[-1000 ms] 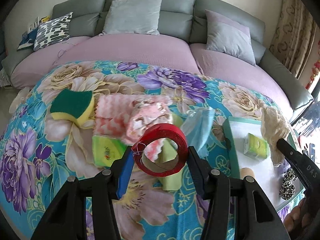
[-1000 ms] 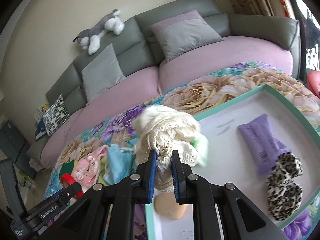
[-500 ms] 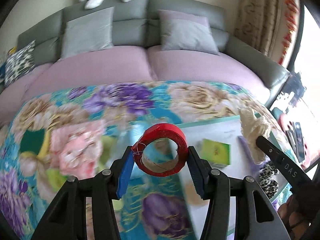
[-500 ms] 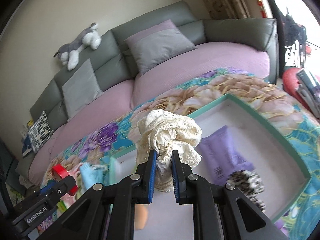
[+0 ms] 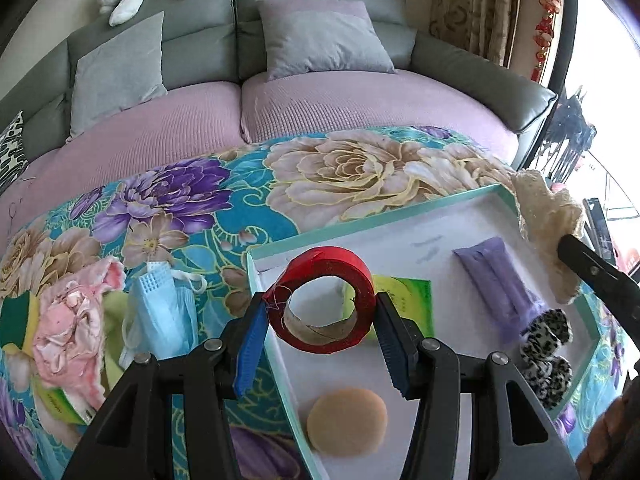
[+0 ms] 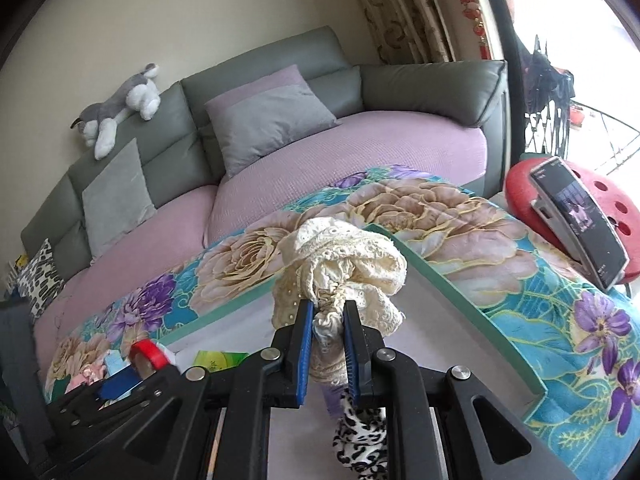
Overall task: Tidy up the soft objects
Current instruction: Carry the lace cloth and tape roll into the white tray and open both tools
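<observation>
My left gripper [image 5: 320,340] is shut on a red tape roll [image 5: 325,300] and holds it over the left part of a white tray with a teal rim [image 5: 360,227]. My right gripper [image 6: 326,344] is shut on a cream lace cloth [image 6: 340,256] above the tray's right side; the cloth also shows in the left wrist view [image 5: 548,216]. In the tray lie a green packet [image 5: 412,300], a purple pouch [image 5: 496,276], a leopard scrunchie [image 5: 548,344] and a beige round puff [image 5: 347,422].
On the floral cloth [image 5: 340,168] left of the tray lie a blue face mask [image 5: 164,312], a pink cloth [image 5: 68,320] and a green-yellow sponge [image 5: 16,316]. A sofa with cushions [image 5: 320,40] stands behind. A red stool with a phone [image 6: 576,216] is at the right.
Both grippers have swung right, from the pile on the cloth to above the tray, each still holding its object.
</observation>
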